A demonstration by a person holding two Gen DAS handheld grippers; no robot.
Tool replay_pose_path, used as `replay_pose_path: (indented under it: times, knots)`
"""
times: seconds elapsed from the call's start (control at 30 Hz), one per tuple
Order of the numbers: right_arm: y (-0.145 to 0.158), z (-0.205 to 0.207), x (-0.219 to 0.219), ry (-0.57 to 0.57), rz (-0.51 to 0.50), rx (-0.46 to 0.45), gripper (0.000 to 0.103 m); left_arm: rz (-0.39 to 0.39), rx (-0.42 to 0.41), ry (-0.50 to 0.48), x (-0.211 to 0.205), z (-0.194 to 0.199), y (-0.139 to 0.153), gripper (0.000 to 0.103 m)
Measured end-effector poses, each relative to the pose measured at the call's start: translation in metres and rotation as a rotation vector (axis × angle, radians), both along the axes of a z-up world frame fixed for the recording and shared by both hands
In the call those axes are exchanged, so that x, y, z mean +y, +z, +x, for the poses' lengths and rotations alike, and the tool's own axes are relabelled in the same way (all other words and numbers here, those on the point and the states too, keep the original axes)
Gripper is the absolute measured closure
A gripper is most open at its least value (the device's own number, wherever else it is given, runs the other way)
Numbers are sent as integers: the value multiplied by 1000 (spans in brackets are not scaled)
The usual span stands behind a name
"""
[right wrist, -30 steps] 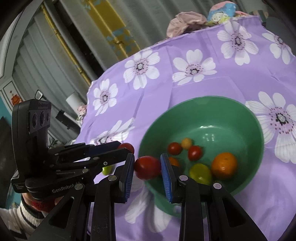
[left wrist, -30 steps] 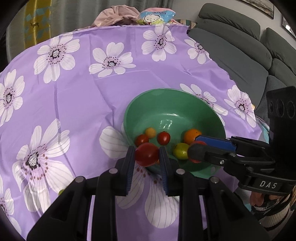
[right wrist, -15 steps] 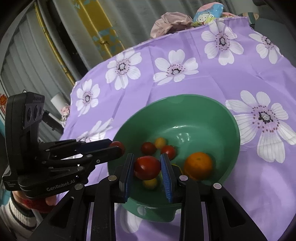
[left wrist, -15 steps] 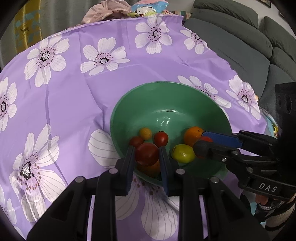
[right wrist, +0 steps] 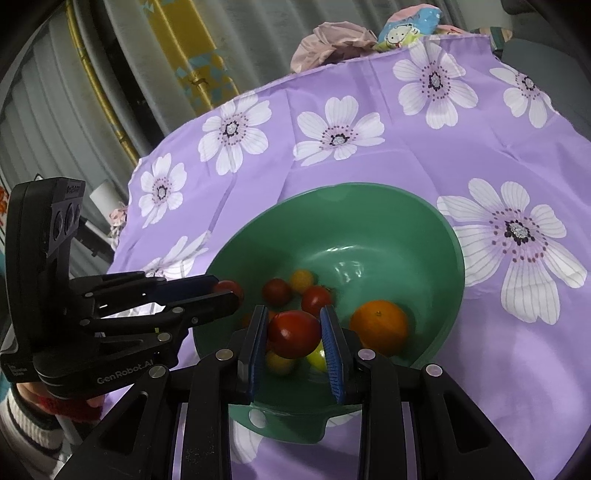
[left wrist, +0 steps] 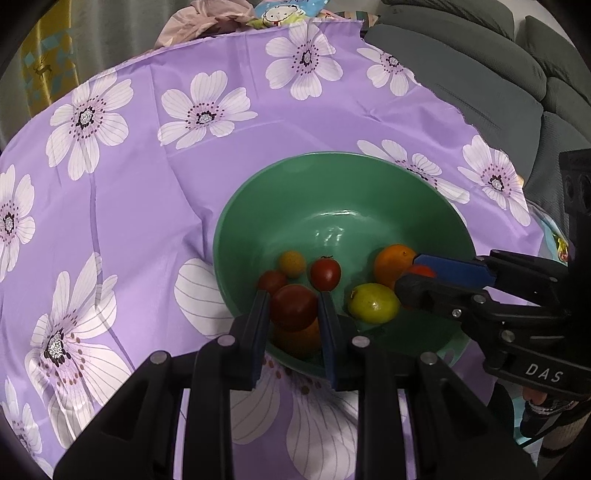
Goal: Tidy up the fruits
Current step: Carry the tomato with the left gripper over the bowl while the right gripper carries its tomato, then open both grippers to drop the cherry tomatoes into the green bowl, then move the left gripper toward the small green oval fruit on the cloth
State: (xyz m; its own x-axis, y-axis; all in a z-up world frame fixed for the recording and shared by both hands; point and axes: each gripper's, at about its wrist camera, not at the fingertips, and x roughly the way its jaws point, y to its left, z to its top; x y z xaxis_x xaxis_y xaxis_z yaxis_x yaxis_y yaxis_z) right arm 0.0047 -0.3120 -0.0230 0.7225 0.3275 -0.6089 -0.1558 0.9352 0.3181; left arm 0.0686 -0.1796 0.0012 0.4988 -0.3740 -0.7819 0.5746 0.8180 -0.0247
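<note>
A green bowl (left wrist: 369, 177) (right wrist: 406, 210) stands on the purple flowered cloth. It holds an orange (left wrist: 393, 260) (right wrist: 378, 326), a yellow-green fruit (left wrist: 373, 302), small red tomatoes (left wrist: 325, 273) and a small yellow one (left wrist: 291, 263). My left gripper (left wrist: 293, 308) is shut on a dark red tomato (left wrist: 293, 306), held over the bowl's near left side. My right gripper (right wrist: 293, 332) is shut on a red tomato (right wrist: 293, 332), held over the bowl's near side. Each gripper shows in the other's view, the left one (right wrist: 221, 291) and the right one (left wrist: 410, 277).
The purple cloth (left wrist: 147, 166) covers a round table. A grey sofa (left wrist: 498, 74) stands to the right. Pink fabric and a cartoon-print bag (left wrist: 277, 11) lie at the table's far edge. Yellow patterned curtain (right wrist: 192, 55) hangs behind.
Both grippers have moved forward with their tomatoes, from the bowl's near edge to over its inside. Both stay shut on their tomatoes.
</note>
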Motion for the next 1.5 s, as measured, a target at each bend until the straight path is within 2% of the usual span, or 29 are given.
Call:
replay_pose_path:
  times: [0.63,0.7,0.8,1.13,1.23,1.33,1.47,1.5]
  knots:
    - [-2,0,-5,-12,-2,10,72,27,-29,7,0,-4,-1,76]
    - [-2,-1,-6,-14,0,8,72,23,-35,5,1,-6,1,67]
    - [-1,-2,-6,-17,-1,8,72,14,-49,8,3,-11,5,60]
    - [11,-16,-2,-5,31,-16,70,-5,-92,66,31,-33,20,57]
    - [13,-19,3,10,38,-18,70,-7,-83,98,45,-40,18,57]
    - [15,-23,11,25,30,-20,70,3,-75,136,60,-47,12,48]
    - [18,-27,22,42,10,-21,53,3,-48,195,79,-52,4,46]
    - [18,-27,25,47,5,-18,52,3,-44,206,83,-54,2,46]
